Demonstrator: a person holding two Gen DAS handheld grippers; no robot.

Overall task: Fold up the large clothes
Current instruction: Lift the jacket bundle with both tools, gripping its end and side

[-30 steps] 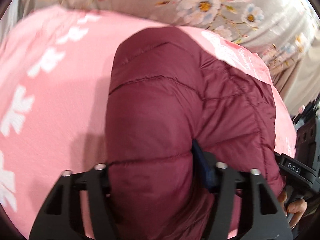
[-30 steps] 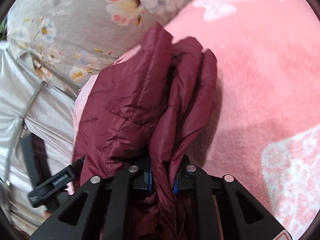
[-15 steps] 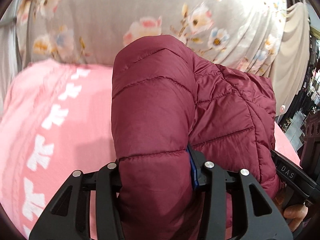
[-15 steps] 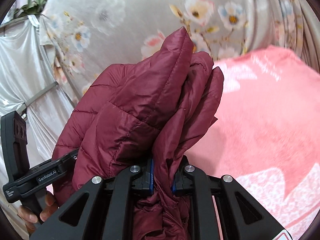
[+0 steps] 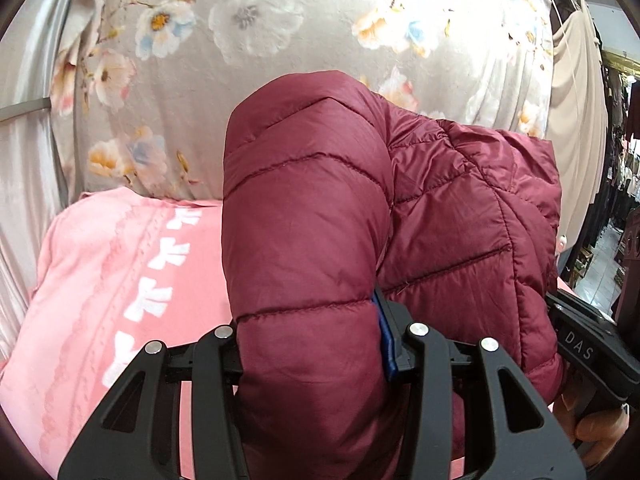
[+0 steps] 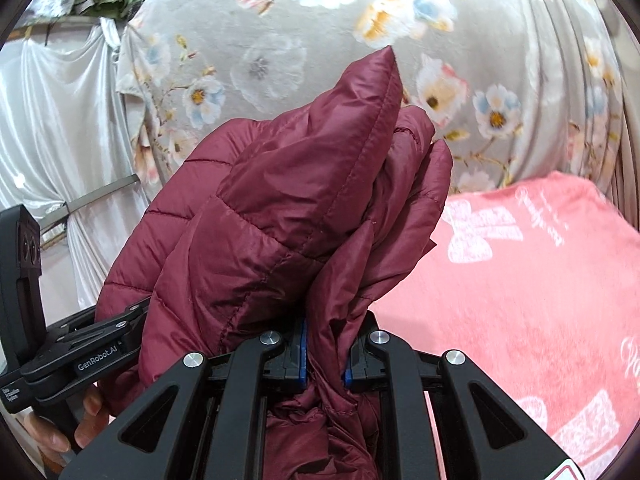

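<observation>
Floral curtain (image 5: 248, 92) behind, pink blanket (image 5: 120, 280) below: puffer jacket (image 5: 308, 240) lifted mid-fold.
Left gripper (image 5: 316, 344) and right gripper (image 6: 324, 354) each clamp a thick bunch of it; next, probably lay it flat ahead.

in my two views: one maroon puffer jacket (image 5: 312, 240), two tools, left tool (image 5: 316, 344) and right tool (image 6: 324, 350), one pink blanket (image 6: 520, 300), one floral sheet (image 5: 280, 60)

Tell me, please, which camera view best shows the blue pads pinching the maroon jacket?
The right wrist view: both blue pads show either side of a thin bunch of the maroon jacket, with the right gripper shut on it. The left wrist view shows only one pad; the jacket's bulk hides the left gripper's other one.
</observation>
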